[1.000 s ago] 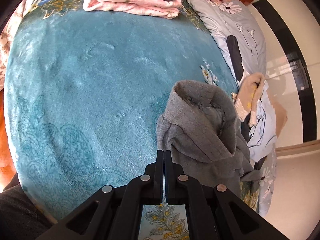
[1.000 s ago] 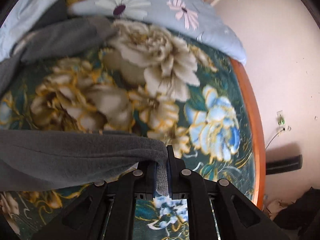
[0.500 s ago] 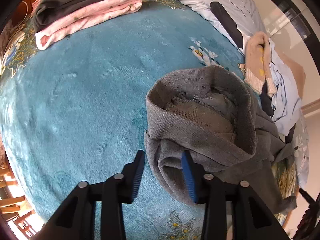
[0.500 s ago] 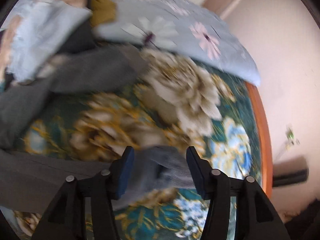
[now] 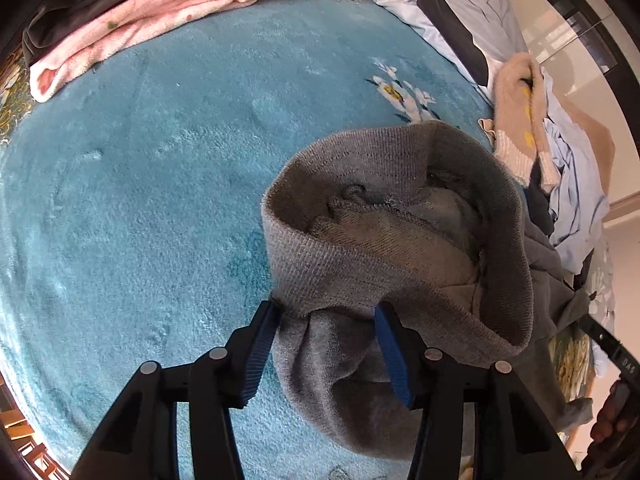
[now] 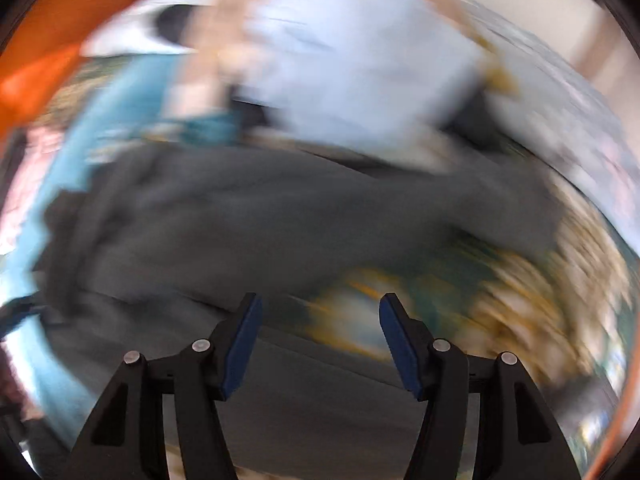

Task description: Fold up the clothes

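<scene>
Grey sweater (image 5: 392, 248): crumpled heap, centre-right of left wrist view, on teal blanket (image 5: 140, 200).
Left gripper (image 5: 326, 344): jaws closing, grey fold between blue pads; whether pads press, cannot tell.
Right gripper (image 6: 320, 340): jaws opening, nothing between; view blurred, grey cloth beyond.
Pink folded stack (image 5: 132, 28): upper left.
Beige and pale-blue garments (image 5: 540, 136): right edge.

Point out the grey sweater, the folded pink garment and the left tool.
grey sweater (image 5: 384, 264): left wrist view, on the ribbed hem band at the front of its opening.
folded pink garment (image 5: 148, 28): left wrist view, on its top folded layer.
left tool (image 5: 326, 350): left wrist view, midway between its blue-padded fingertips, jaws closing around sweater fabric.
</scene>
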A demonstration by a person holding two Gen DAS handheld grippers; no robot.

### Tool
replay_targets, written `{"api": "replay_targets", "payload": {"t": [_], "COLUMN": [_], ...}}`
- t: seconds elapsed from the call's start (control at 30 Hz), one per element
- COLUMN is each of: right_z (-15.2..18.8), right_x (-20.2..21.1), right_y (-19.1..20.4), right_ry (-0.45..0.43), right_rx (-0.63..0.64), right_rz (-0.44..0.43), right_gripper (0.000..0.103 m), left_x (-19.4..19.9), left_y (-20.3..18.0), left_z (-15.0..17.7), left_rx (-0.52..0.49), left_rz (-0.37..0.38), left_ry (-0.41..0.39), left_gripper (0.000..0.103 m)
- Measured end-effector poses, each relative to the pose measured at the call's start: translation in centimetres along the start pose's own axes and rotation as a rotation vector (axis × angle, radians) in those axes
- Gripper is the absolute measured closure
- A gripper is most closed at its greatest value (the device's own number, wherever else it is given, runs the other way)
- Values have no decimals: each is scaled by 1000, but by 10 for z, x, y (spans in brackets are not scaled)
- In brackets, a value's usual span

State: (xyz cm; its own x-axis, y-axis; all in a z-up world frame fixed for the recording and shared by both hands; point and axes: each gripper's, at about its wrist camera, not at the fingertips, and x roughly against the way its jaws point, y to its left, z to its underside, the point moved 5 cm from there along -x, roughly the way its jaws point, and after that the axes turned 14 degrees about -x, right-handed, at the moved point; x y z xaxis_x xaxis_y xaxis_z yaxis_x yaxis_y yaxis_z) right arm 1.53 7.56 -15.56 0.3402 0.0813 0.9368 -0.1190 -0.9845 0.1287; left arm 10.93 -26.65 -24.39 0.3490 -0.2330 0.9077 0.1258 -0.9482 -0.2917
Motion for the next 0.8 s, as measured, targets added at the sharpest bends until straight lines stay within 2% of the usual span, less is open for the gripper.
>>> {"api": "replay_targets", "payload": {"t": [0.07,0.17,0.23,0.33,0.4,0.43,0.53,0.57,0.6,0.63,0.7,0.8], "right_z": [-9,-21,-26,-31,-32,-30,-24,-22,-22,-25,-38,-68], "right_x": [-4,-13,-22,-46,-61,-69,-95,-103,-106,-106,-98,-78], "right_y": [55,137,186,239,260,269,272,272,271,271,281,312], "right_ry": [0,10,13,27,60,83,150,168,170,159,91,-49], "right_rx": [103,269,377,497,539,561,623,642,654,662,674,688], "right_rz": [-81,-156,-169,-117,-81,-62,36,75,103,123,148,167], "right_gripper": [41,41,41,43,59,61,78,93,98,98,99,100], "left_x": [2,7,10,13,13,13,11,10,9,8,7,9], "left_y": [1,3,5,4,3,2,3,4,5,7,13,25], "left_z": [2,5,7,11,13,13,14,14,14,13,12,8], "left_rx": [6,16,16,-17,-33,-39,-46,-46,-45,-37,-11,61], "left_rz": [24,66,90,101,114,121,140,142,143,144,151,189], "left_ry": [-8,-23,-31,-34,-39,-41,-46,-48,-49,-54,-71,-115], "left_gripper": [54,54,54,54,54,54,54,57,68,72,90,95]}}
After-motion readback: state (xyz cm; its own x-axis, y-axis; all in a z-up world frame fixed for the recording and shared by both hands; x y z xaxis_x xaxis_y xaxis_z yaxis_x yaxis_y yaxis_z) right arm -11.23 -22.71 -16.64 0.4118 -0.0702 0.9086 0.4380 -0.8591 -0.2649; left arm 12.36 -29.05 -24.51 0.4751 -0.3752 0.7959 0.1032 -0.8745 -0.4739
